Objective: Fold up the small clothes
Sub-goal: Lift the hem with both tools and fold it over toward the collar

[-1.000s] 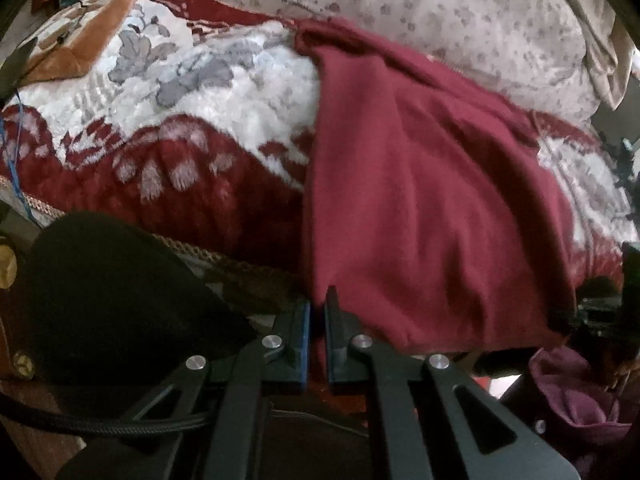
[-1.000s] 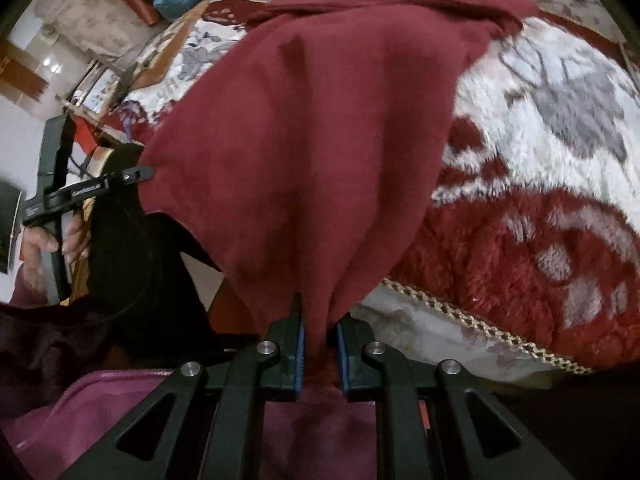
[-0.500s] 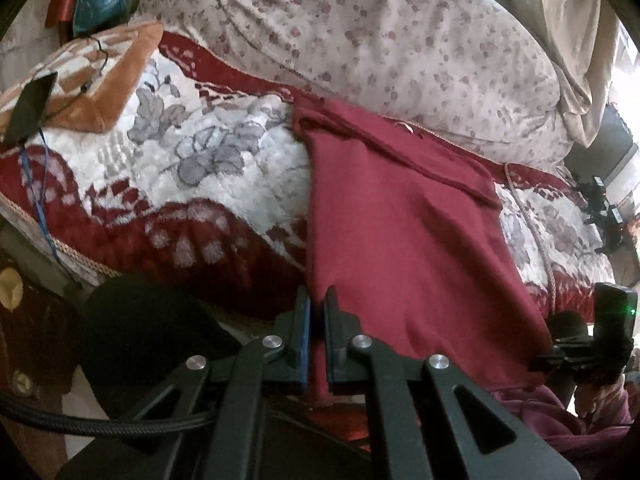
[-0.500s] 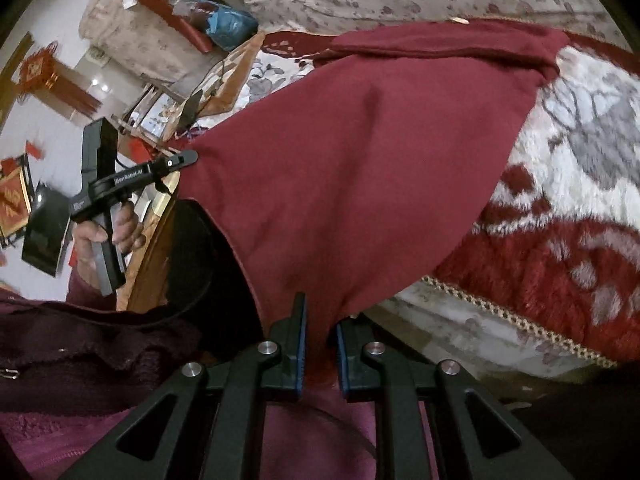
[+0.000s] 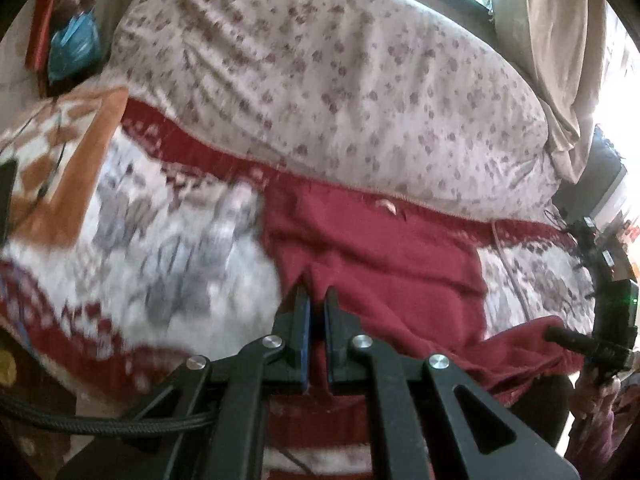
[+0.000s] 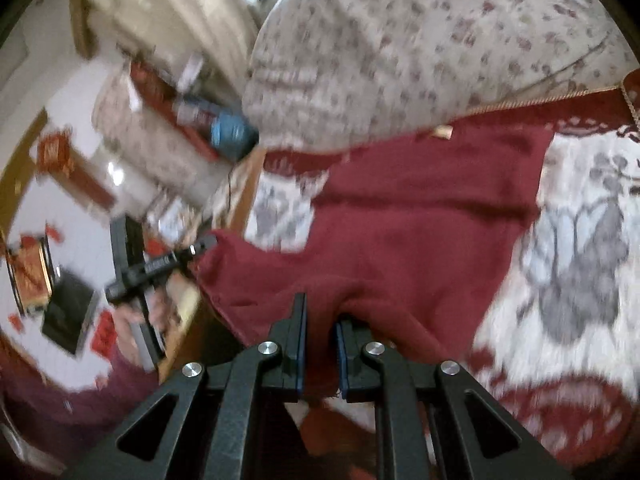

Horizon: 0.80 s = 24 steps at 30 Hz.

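A dark red garment (image 5: 384,256) lies on a red, white and grey floral blanket (image 5: 168,256), its far edge against a floral quilt. My left gripper (image 5: 316,300) is shut on the garment's near left corner, lifted over the cloth. My right gripper (image 6: 320,312) is shut on the near right corner of the same garment (image 6: 420,224), which bunches between its pads. Each gripper shows in the other's view: the right one (image 5: 568,338) at the right edge, the left one (image 6: 192,250) at the left, both with cloth in them.
A bulky floral quilt (image 5: 340,72) rises behind the garment. An orange patterned cushion (image 5: 60,168) lies at the far left with a dark phone on it. A blue bag (image 6: 232,132) and room clutter sit beyond the bed's end. Curtain (image 5: 560,60) hangs at the right.
Both grippers have carried the garment's near edge up and forward over the bed, so the near half now folds towards the far edge. The views are motion-blurred.
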{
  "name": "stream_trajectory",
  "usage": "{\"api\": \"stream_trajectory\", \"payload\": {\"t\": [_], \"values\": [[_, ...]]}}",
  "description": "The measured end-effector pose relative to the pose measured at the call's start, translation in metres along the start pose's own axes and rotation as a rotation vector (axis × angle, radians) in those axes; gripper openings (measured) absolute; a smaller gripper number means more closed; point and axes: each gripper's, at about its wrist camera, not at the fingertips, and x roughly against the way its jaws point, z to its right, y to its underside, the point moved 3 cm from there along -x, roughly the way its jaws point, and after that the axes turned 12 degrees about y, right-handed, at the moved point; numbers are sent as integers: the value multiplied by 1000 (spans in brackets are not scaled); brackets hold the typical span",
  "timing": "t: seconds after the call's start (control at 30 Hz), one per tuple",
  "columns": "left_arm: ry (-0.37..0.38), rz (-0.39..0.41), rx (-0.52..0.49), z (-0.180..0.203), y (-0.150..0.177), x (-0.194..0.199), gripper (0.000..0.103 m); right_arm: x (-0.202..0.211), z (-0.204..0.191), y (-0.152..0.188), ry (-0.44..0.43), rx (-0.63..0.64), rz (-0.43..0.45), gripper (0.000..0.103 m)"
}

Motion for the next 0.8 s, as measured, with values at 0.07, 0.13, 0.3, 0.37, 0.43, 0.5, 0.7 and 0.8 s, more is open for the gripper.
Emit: {"api": "stream_trajectory", "payload": {"t": [0.07,0.13,0.3,0.37,0.43,0.5,0.7,0.8], "values": [[11,5,-6,2,-23,-18,5,-2,8,-20,13,-34,43,13],[14,4,-11,3,-39,-34,5,-7,16,-39,45,-42,67,13],[-9,-18,-17,0,-77,-92,5,-29,54,-88,124,-107,74,13],[-23,-32,-2,-8,-89,-116,5,-45,74,-102,150,-150,63,13],[-33,-48,15,-15,-97,-136,5,-58,92,-114,166,-183,52,13],[-52,-70,24,-22,-106,-161,5,-75,107,-126,173,-212,42,13],[-100,-118,47,-42,-120,-219,6,-120,148,-147,245,-260,1,13],[-115,-153,68,-53,-120,-242,7,-137,167,-154,226,-309,-19,14]]}}
